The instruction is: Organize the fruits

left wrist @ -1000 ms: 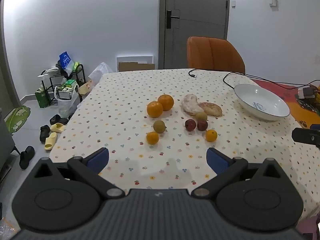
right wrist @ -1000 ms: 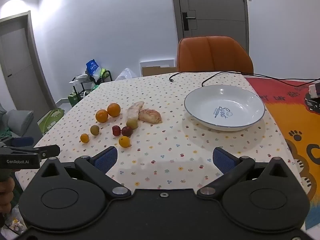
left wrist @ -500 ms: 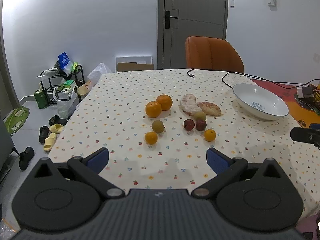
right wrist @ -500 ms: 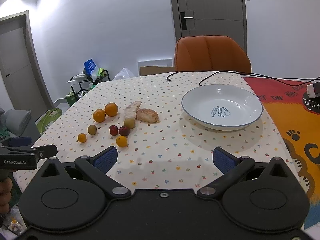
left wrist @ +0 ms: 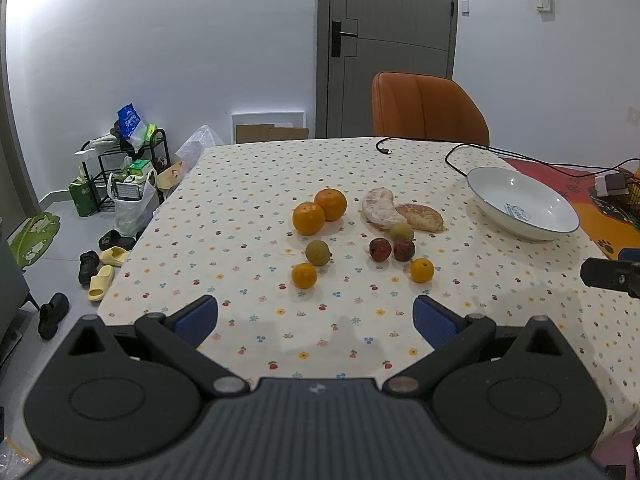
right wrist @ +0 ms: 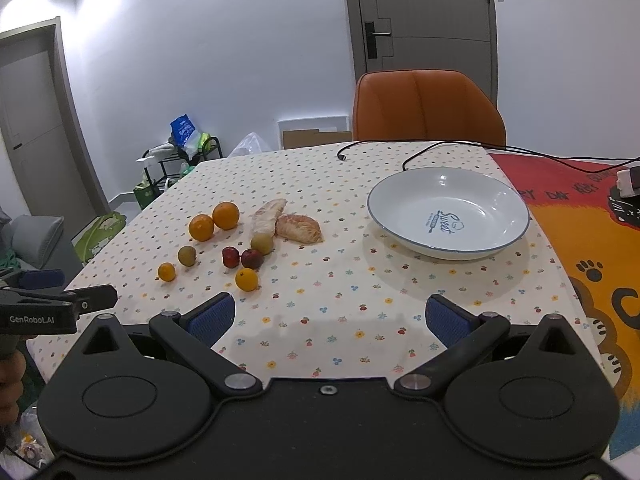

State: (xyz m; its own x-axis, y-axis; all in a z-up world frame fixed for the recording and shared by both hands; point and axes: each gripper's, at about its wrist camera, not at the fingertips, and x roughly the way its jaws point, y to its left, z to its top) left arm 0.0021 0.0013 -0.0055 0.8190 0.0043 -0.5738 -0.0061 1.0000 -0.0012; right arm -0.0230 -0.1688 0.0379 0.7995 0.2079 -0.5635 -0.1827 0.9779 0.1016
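A table (left wrist: 240,184) under a dotted cloth fills the middle of both views, with an orange chair (left wrist: 428,108) behind its far edge, in the upper centre of each frame. On the right side of the cloth sits a white plate (right wrist: 448,212) with a blue rim, holding nothing; it lies in the right centre of the right wrist view and at the right edge of the left wrist view.

The left gripper (left wrist: 316,316) hangs over the near edge of the table at the bottom of its frame, blue pads spread wide, nothing between them. The right gripper (right wrist: 328,316) is likewise spread and empty, low in its own frame; its tip shows at the right edge of the left view.

The fruit lies in a loose cluster at mid-frame, beyond the left gripper and well apart from it, with bare cloth between. Two peeled pomelo pieces (left wrist: 400,212) lie touching, nearest the plate. Two large oranges (left wrist: 320,212) touch each other to their left. Below these sit two brownish-green fruits (left wrist: 318,253), one touching the pomelo, and two dark red fruits (left wrist: 392,249) side by side. Nearest the grippers are two small oranges (left wrist: 304,275), apart from each other.

A black cable (left wrist: 452,152) trails across the far right of the cloth, behind the plate.
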